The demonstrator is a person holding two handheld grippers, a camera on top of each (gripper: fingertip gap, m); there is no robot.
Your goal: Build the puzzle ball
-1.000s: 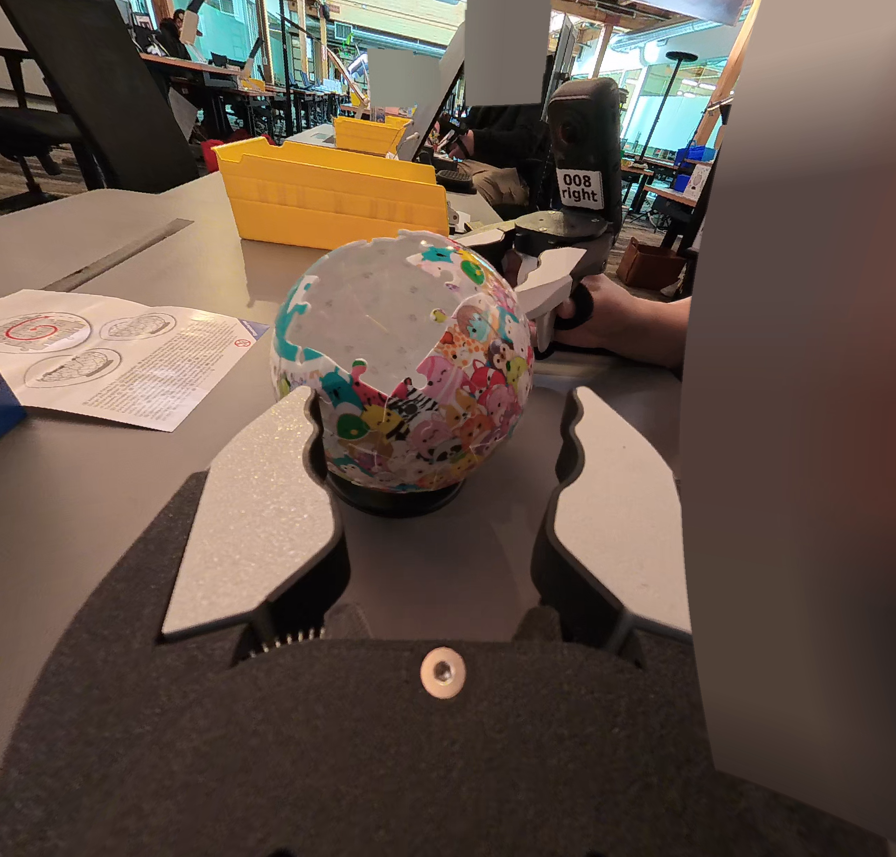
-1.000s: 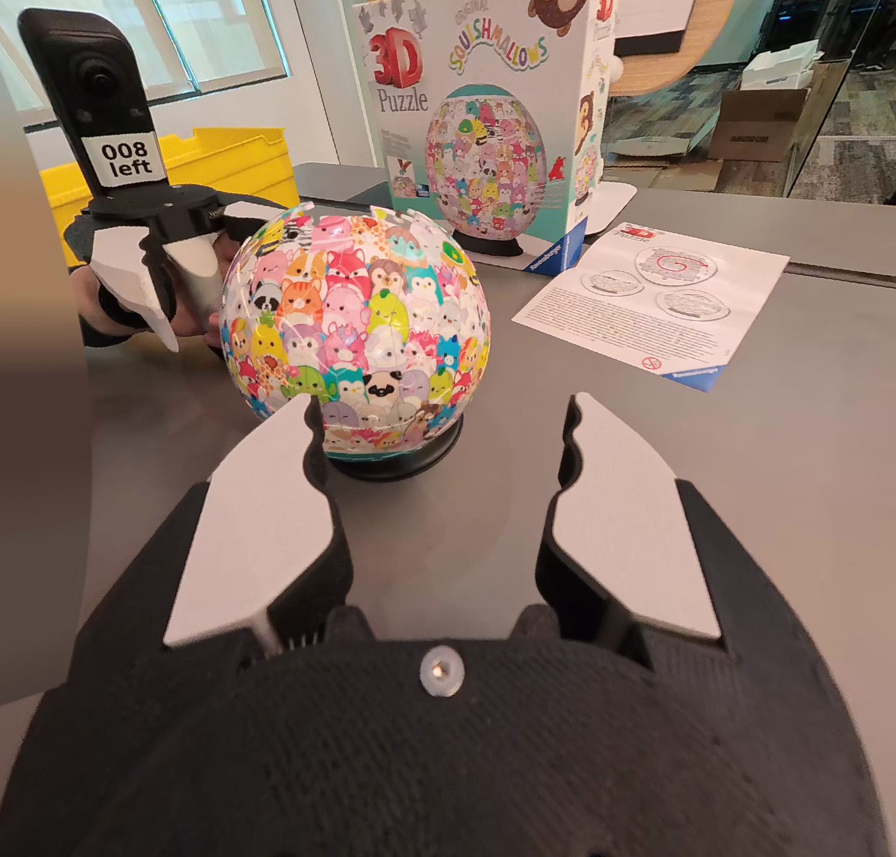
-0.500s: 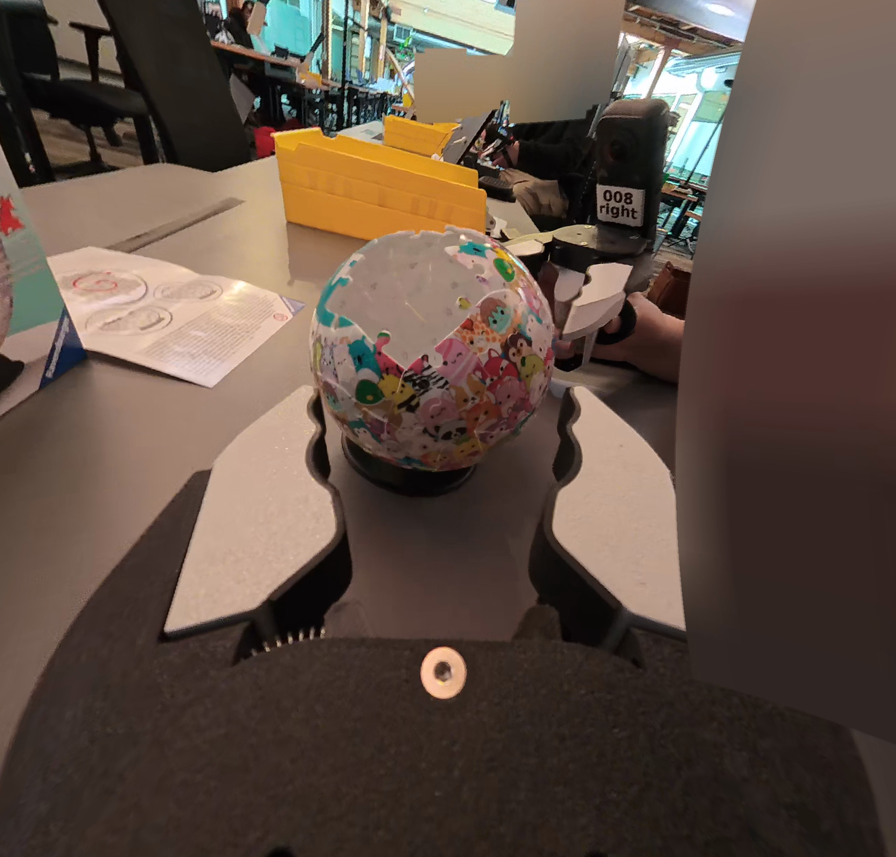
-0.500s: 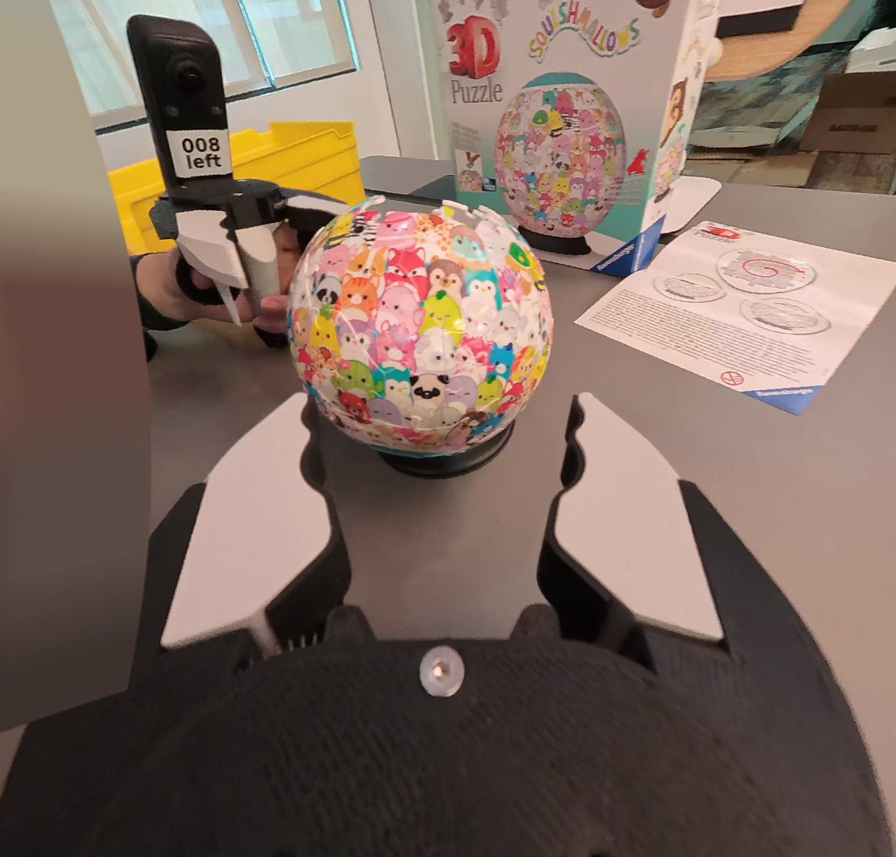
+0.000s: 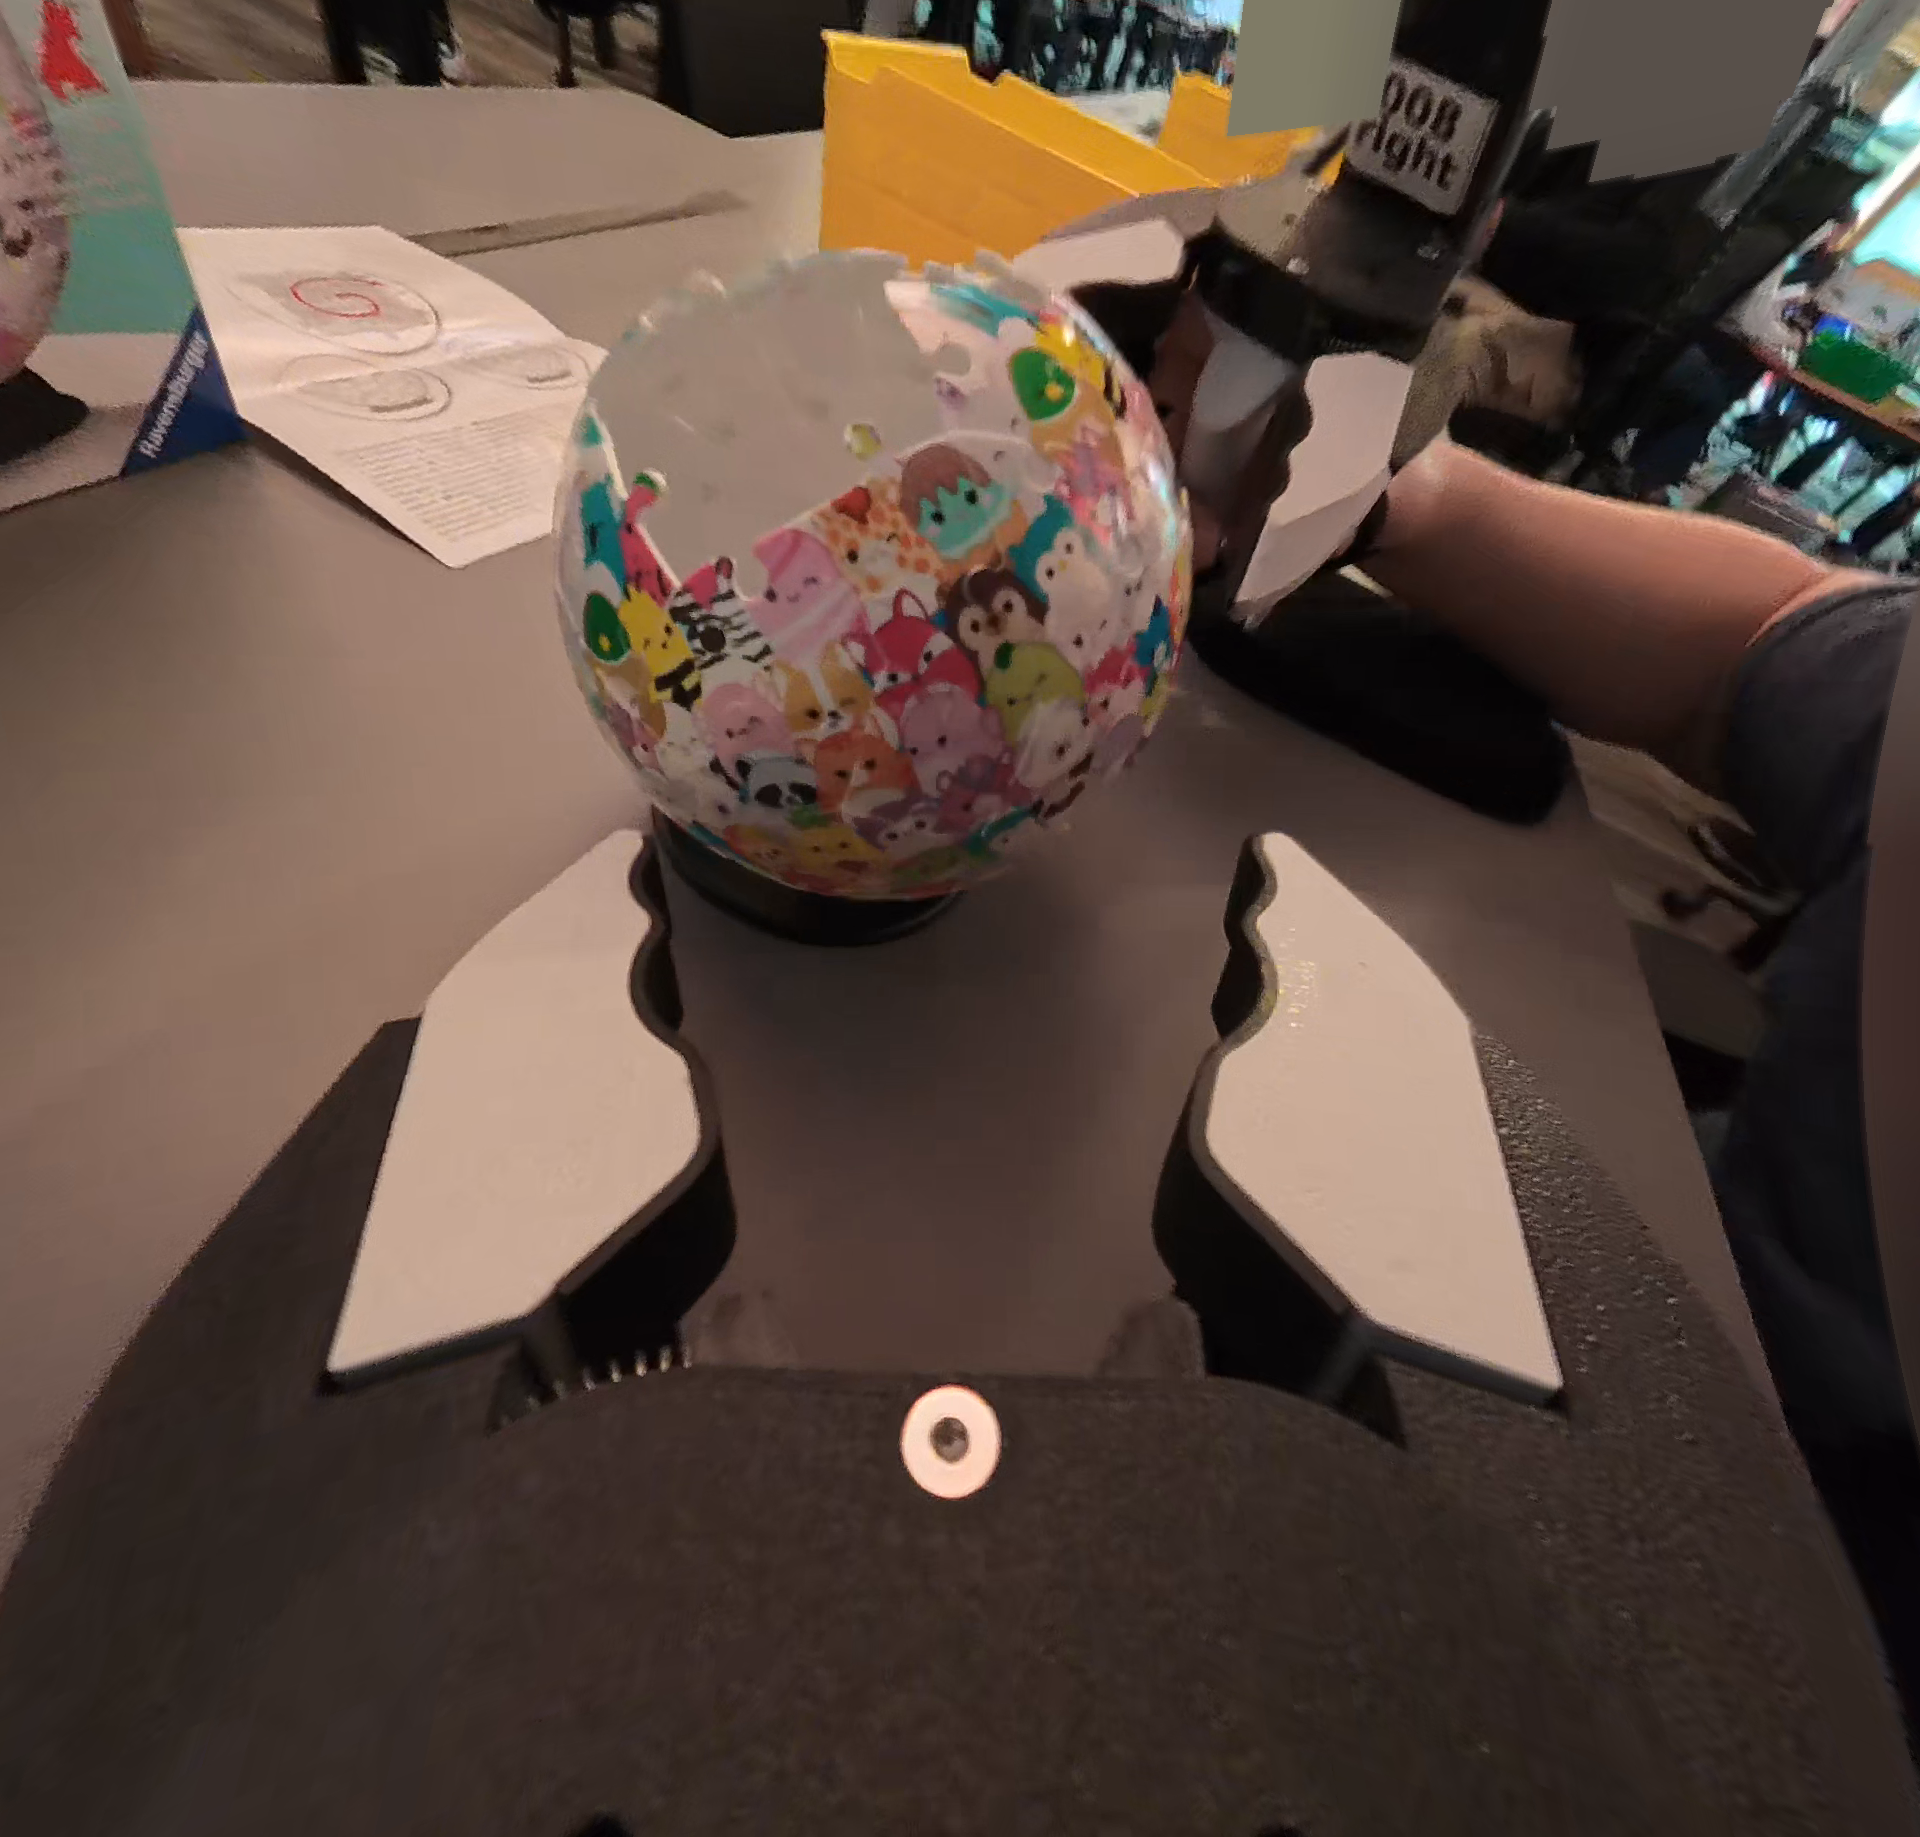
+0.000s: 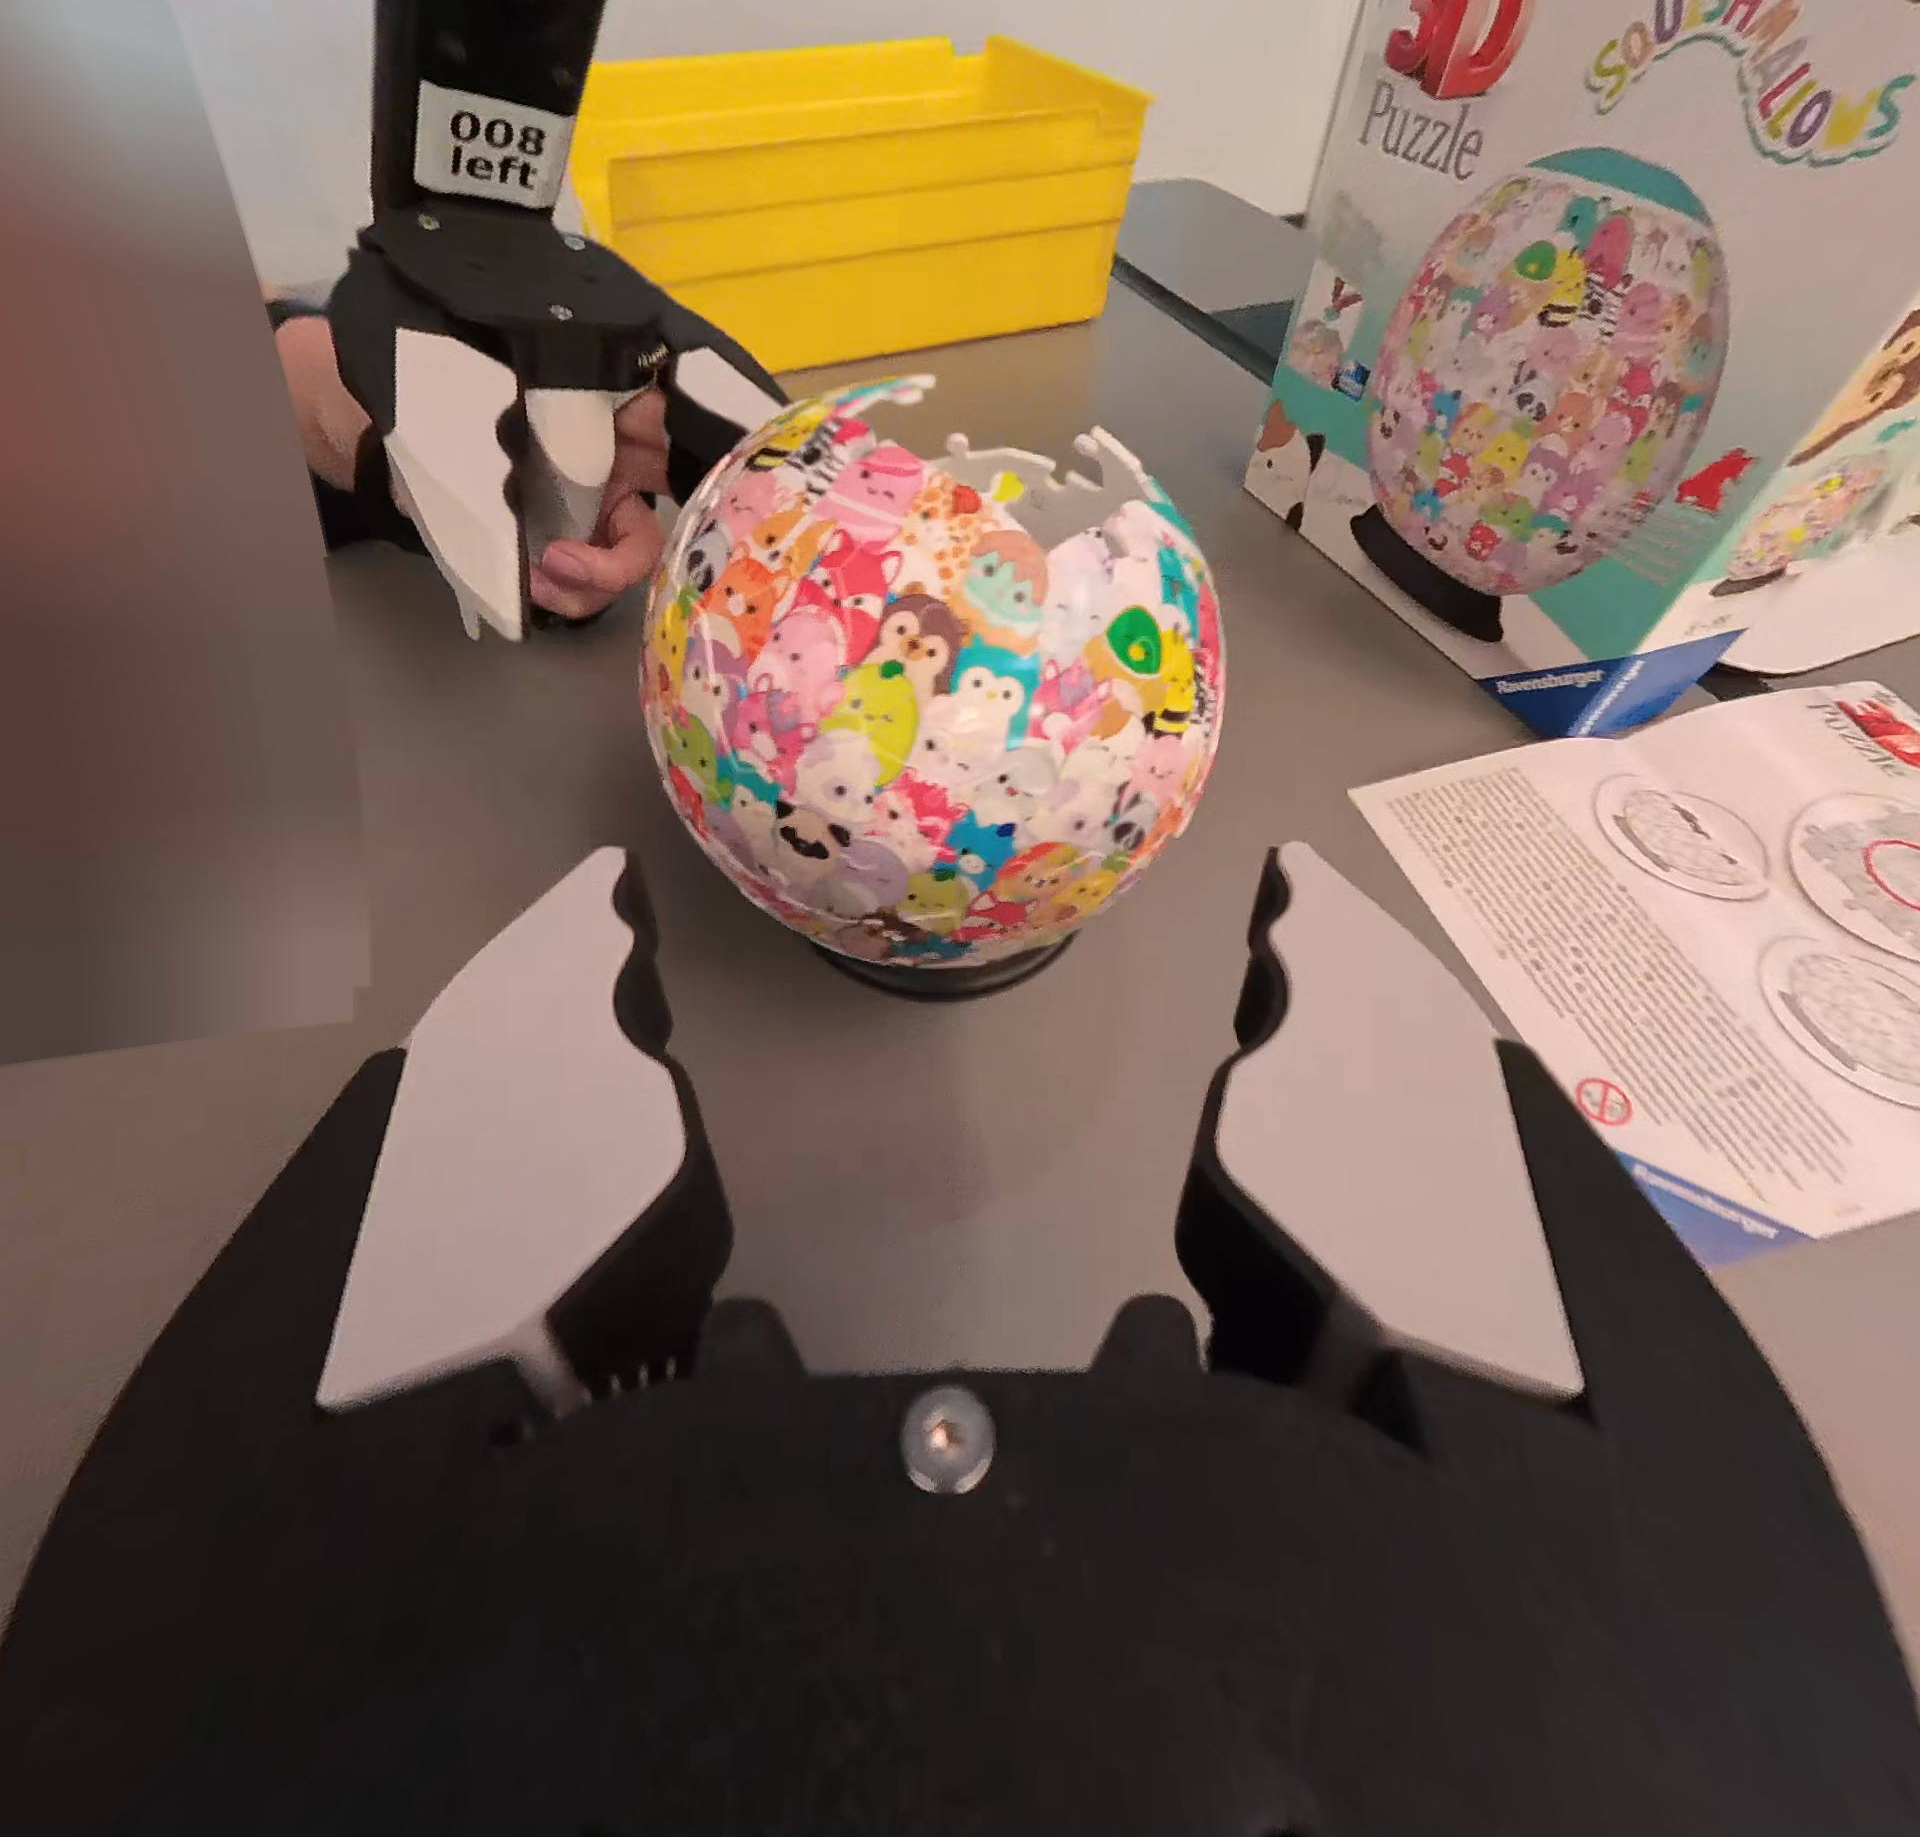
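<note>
The colourful puzzle ball (image 5: 873,644) stands on a black ring stand (image 5: 810,909) on the grey table. Its top part is open with jagged piece edges, and the pale inside shows. It also shows in the right wrist view (image 6: 935,686) on its stand (image 6: 935,972). My left gripper (image 5: 940,862) is open and empty, just short of the ball. My right gripper (image 6: 940,868) is open and empty, just short of the ball from the opposite side. Each gripper shows beyond the ball in the other's view: the right one (image 5: 1247,457), the left one (image 6: 540,499).
A yellow bin (image 6: 862,187) stands behind the ball. The puzzle box (image 6: 1579,312) and a white instruction sheet (image 6: 1683,935) lie to one side; they also show in the left wrist view, box (image 5: 83,260) and sheet (image 5: 384,364). A person's forearm (image 5: 1579,603) rests on the table.
Both grippers have risen and tilted down, so they look at the ball from higher up. Both stay open. The ball has not moved.
</note>
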